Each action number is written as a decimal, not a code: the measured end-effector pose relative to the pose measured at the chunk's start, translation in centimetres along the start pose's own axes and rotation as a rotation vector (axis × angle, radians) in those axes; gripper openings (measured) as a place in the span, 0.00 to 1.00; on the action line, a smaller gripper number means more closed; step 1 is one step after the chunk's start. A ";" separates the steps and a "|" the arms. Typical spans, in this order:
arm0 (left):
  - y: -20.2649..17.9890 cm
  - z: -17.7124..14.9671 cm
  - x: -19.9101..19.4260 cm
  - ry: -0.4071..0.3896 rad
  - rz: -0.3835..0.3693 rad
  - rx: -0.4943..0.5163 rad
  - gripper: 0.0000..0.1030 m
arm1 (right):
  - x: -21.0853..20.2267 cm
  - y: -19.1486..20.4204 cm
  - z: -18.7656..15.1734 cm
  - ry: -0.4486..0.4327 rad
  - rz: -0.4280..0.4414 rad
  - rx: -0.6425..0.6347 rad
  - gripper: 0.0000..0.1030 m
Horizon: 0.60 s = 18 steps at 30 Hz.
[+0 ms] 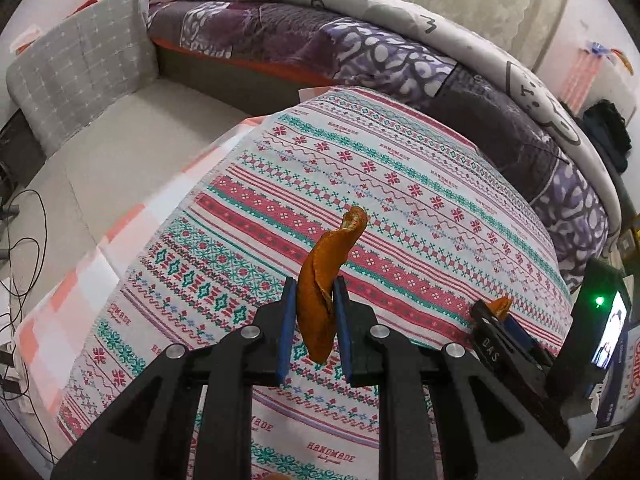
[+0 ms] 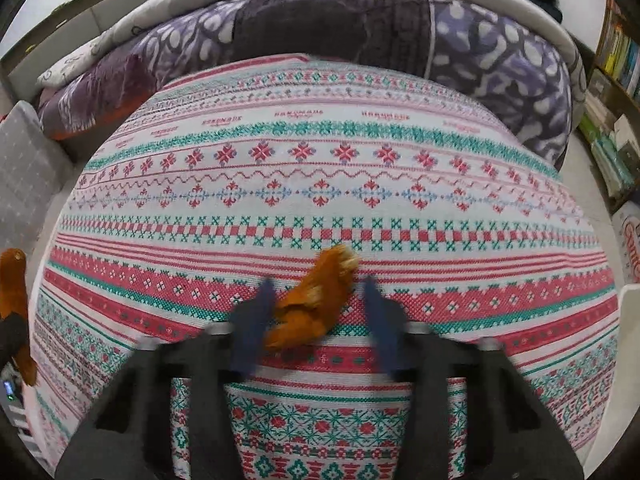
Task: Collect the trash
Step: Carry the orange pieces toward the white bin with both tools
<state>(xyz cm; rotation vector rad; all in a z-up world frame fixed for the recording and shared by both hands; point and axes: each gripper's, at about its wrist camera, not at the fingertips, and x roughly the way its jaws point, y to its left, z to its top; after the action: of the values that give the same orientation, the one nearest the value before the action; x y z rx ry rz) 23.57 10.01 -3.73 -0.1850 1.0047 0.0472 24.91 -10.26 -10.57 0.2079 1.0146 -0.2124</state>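
A curled orange peel strip is clenched upright by the down-tilted left gripper. The blurred right gripper's unclosed jaws flank another orange peel on the patterned woven tablecloth.

a patterned cloth covers the table, with a bed and its quilt behind it. one peel hangs above the cloth in the left gripper; another peel lies on the cloth between the right gripper fingers. bookshelves stand to the right.
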 end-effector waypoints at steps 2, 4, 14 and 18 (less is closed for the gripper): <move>0.0 0.0 -0.3 -0.011 0.004 0.002 0.18 | -0.5 -0.1 -0.2 0.000 0.041 0.000 0.22; -0.2 0.0 -0.8 -0.033 0.013 0.010 0.18 | -1.2 -0.3 -0.2 -0.012 0.053 0.007 0.20; -2.4 0.2 -4.7 -0.163 0.000 0.061 0.18 | -7.6 -3.0 0.8 -0.145 0.073 0.000 0.19; -3.4 -0.1 -6.0 -0.197 -0.008 0.078 0.18 | -10.3 -4.3 0.7 -0.204 0.053 -0.011 0.19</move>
<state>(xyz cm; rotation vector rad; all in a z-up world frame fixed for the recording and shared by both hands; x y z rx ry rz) 20.70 6.97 1.74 -0.1103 0.8078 0.0182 19.06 -13.74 -1.71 0.1988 0.8063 -0.1763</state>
